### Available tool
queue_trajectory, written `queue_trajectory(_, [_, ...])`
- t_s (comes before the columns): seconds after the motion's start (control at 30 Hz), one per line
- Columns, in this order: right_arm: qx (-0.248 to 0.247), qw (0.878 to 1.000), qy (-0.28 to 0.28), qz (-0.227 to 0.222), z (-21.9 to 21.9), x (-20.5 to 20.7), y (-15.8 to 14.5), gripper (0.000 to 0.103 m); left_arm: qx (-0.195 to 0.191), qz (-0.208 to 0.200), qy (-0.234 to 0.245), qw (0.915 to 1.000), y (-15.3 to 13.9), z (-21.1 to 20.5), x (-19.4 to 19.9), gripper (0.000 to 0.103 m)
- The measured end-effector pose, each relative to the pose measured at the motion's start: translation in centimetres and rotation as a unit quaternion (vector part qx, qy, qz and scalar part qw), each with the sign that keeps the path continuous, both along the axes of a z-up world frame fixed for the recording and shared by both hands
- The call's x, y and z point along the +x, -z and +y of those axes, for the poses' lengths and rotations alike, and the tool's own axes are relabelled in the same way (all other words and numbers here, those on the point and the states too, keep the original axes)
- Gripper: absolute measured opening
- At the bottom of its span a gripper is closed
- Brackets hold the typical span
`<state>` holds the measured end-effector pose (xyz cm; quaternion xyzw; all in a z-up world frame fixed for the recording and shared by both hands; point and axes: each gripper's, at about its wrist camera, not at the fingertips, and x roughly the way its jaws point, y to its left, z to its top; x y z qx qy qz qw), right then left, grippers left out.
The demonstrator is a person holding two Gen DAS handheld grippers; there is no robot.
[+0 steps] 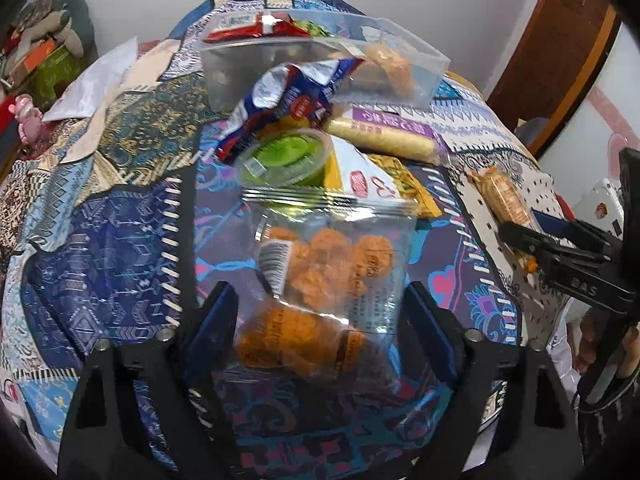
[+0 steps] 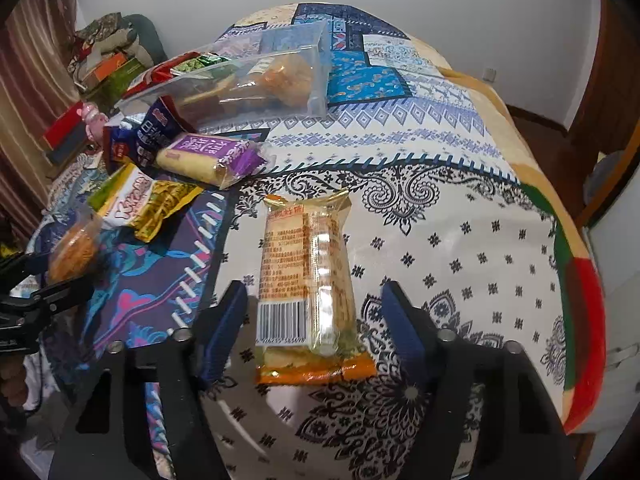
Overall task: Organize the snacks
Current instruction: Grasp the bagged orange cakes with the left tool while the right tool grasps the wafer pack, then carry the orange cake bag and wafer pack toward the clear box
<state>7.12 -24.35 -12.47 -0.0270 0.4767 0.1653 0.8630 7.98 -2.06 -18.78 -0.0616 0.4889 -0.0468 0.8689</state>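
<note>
Surface: a tabletop (image 2: 460, 240) under a patchwork-print cloth in blues, white and black.

Left tongs (image 1: 320, 320): jaws apart, one blue pad on either side of a clear packet of orange puffed snacks (image 1: 328, 268) that lies flat on the cloth. Neither pad visibly presses the wrapper; a gap shows on both sides.

Right tongs (image 2: 316, 332): jaws apart, straddling the near end of a yellow-orange cracker packet (image 2: 308, 280), barcode end towards the camera. The packet lies flat on the white, black-flowered part of the cloth, clear of both pads.

Snack heap, just beyond the puffed snacks:
- green jelly cup (image 1: 286, 156), clear-lidded, tilted
- blue and red foil bag (image 1: 288, 100), crumpled, leaning against the clear box
- purple-labelled roll of pale yellow cake (image 1: 384, 132), lying on its side
- white packet with red lettering (image 1: 360, 180), partly under the jelly cup
- yellow-green packet (image 2: 168, 204), touching the white one

Clear plastic box (image 1: 424, 64): at the far side of the heap, open-topped. It holds a red packet (image 1: 256, 28), a green packet (image 2: 196, 65) and a wrapped golden pastry (image 1: 390, 66).

Beyond the tabletop edge, left: a pile of bags and boxes (image 1: 44, 40), contents unclear.
</note>
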Motion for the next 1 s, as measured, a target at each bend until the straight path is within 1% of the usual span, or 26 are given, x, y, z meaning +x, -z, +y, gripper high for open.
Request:
queue_trajectory(0.03, [-0.006, 1.0, -0.001, -0.003, 0.1, 0.1, 0.1, 0.056, 0.008, 0.0, 0.0, 1.0, 0.1, -0.2, 0.0, 0.07])
queue_trajectory(0.07, [-0.012, 1.0, -0.003, -0.007, 0.3, 0.0, 0.1, 0.05, 0.015, 0.0, 0.001, 0.9999, 0.2, -0.3, 0.0, 0.067])
queue_trajectory(0.1, [-0.015, 1.0, -0.005, -0.009, 0.3, 0.0, 0.1, 0.042, 0.02, -0.001, 0.0, 0.9998, 0.3, -0.4, -0.1, 0.065])
queue_trajectory(0.17, [-0.017, 1.0, -0.009, -0.011, 0.2, -0.1, 0.1, 0.037, 0.015, -0.006, -0.003, 0.9999, 0.2, -0.2, -0.3, 0.062])
queue_trajectory(0.2, [-0.015, 1.0, -0.01, -0.011, 0.2, -0.1, 0.0, 0.035, 0.014, -0.01, -0.003, 0.9998, 0.0, -0.1, -0.5, 0.056])
queue_trajectory(0.23, [-0.01, 1.0, -0.01, -0.01, 0.1, -0.1, 0.0, 0.035, 0.015, -0.014, -0.002, 0.9998, -0.2, -0.1, -0.5, 0.052])
queue_trajectory(0.3, [0.004, 1.0, -0.009, -0.007, -0.2, -0.3, -0.3, 0.034, 0.016, -0.019, 0.001, 0.9997, -0.8, 0.0, -0.7, 0.05])
queue_trajectory(0.37, [0.014, 1.0, -0.006, -0.005, -0.3, -0.2, -0.5, 0.034, 0.009, -0.022, 0.002, 0.9997, -1.1, 0.2, -0.9, 0.048])
queue_trajectory(0.5, [0.033, 0.999, 0.0, -0.016, -0.4, -0.3, -1.5, 0.034, 0.0, -0.035, 0.003, 0.9994, -2.4, 0.4, -1.2, 0.047])
queue_trajectory(0.67, [0.052, 0.998, -0.001, -0.037, -0.1, -0.1, -3.6, 0.033, -0.01, -0.058, 0.004, 0.9983, -4.3, 0.5, -1.1, 0.047])
queue_trajectory(1.0, [0.074, 0.993, -0.013, -0.093, 1.9, 2.2, -8.3, 0.034, -0.017, -0.122, 0.007, 0.9924, -9.7, 0.9, 2.1, 0.047])
